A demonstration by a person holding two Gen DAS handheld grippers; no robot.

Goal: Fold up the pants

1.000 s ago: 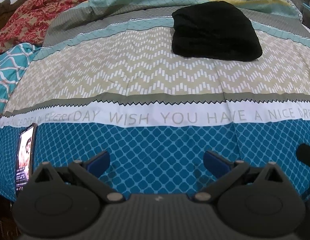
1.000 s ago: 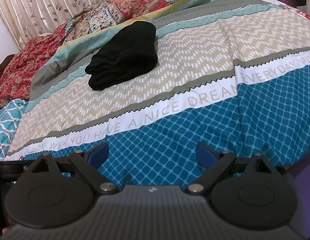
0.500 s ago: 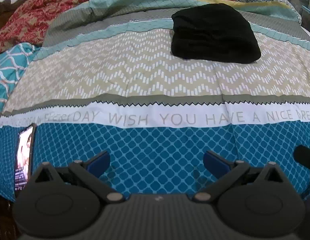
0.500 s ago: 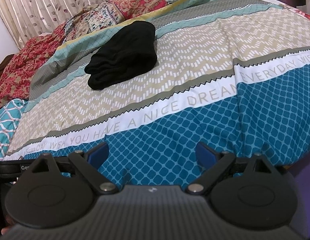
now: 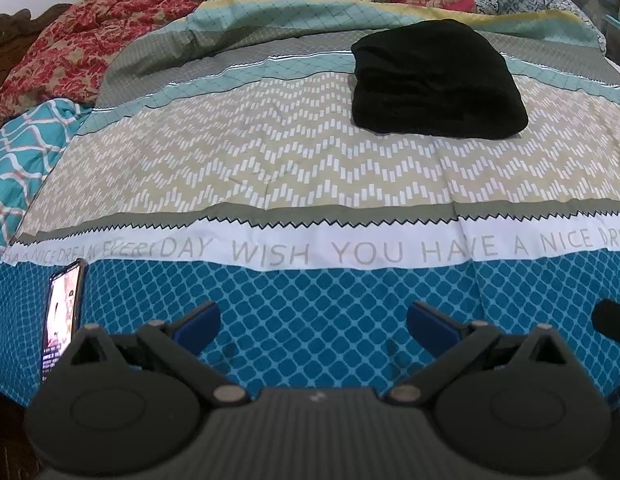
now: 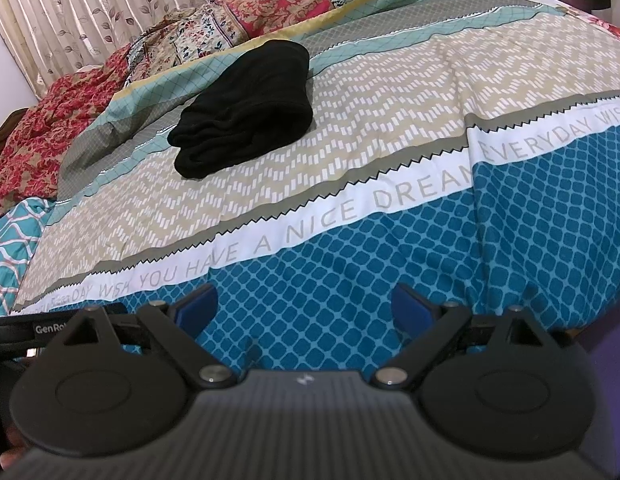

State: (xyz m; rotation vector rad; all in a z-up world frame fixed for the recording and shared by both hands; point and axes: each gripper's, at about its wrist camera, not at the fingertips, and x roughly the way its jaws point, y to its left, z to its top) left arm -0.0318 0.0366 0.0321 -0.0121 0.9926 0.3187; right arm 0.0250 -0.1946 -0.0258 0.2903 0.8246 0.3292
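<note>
Left wrist view
Left hand-held gripper [image 5: 313, 325]: jaws spread wide, nothing between the blue pads [image 5: 200, 322]; it hangs over the blue lattice band at the near edge of the bed.
Pants [image 5: 435, 80]: black, folded into a thick bundle, lying far up the bedspread [image 5: 270, 168] on the tan zigzag band and right of centre, well apart from the gripper.
Open room: the tan band left of the pants and the white lettered strip are bare fabric, with a few shallow creases.
Edges: a phone [image 5: 61, 316] with a lit screen stands at the left near edge; a red floral blanket [image 5: 62, 52] is heaped at the far left.

Right wrist view
Right hand-held gripper [image 6: 306, 309]: jaws wide apart and holding nothing, over the same blue band.
Pants [image 6: 246, 110]: stacked folds face the camera, far up the bedspread [image 6: 389, 120] and left of centre.
Open room: wide bare bedspread to the right of the pants.
Edges: the blue band drops away at the right; a curtain [image 6: 90, 4] hangs beyond the far-side bedding.
</note>
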